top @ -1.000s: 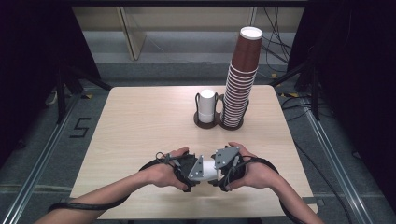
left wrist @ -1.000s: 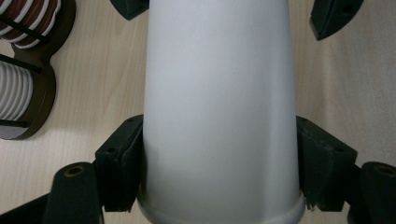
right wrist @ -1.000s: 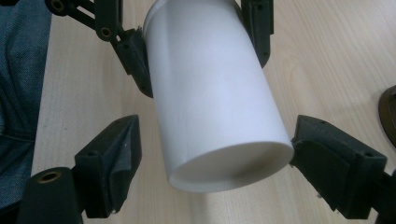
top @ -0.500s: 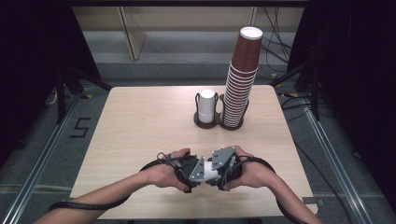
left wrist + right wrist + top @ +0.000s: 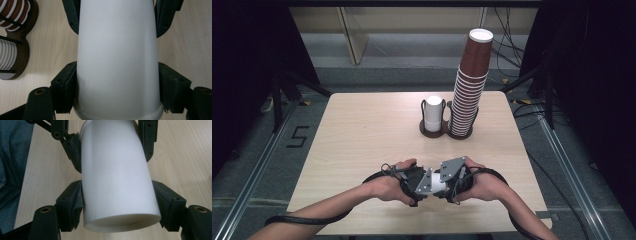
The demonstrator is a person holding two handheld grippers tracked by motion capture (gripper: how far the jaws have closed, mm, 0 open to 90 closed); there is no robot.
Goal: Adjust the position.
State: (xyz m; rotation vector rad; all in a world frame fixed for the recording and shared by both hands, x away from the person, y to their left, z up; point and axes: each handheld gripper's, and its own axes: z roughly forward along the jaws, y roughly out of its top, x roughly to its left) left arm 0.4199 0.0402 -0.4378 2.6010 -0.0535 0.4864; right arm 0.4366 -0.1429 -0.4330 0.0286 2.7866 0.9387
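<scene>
A white paper cup [image 5: 438, 184] lies level between my two grippers near the table's front edge. My left gripper [image 5: 418, 183] is shut on its rolled-rim end [image 5: 117, 50], with pads pressed to both sides. My right gripper [image 5: 453, 176] faces it from the other side. Its jaws have just been closing with the cup between them, and they now press the cup's other end [image 5: 115, 170]. In the left gripper view the right gripper [image 5: 117, 27] grips the cup farther up. In the right gripper view the left gripper [image 5: 110, 150] does the same.
At the back of the wooden table [image 5: 362, 130] a dark two-ring holder [image 5: 447, 132] carries a short white cup stack [image 5: 433, 114] and a tall brown cup stack [image 5: 469, 85]. Blue cloth [image 5: 12, 170] lies past the table's near edge.
The right gripper's jaws have drawn in onto the white cup. Both hands stay in the same spot at the front of the table.
</scene>
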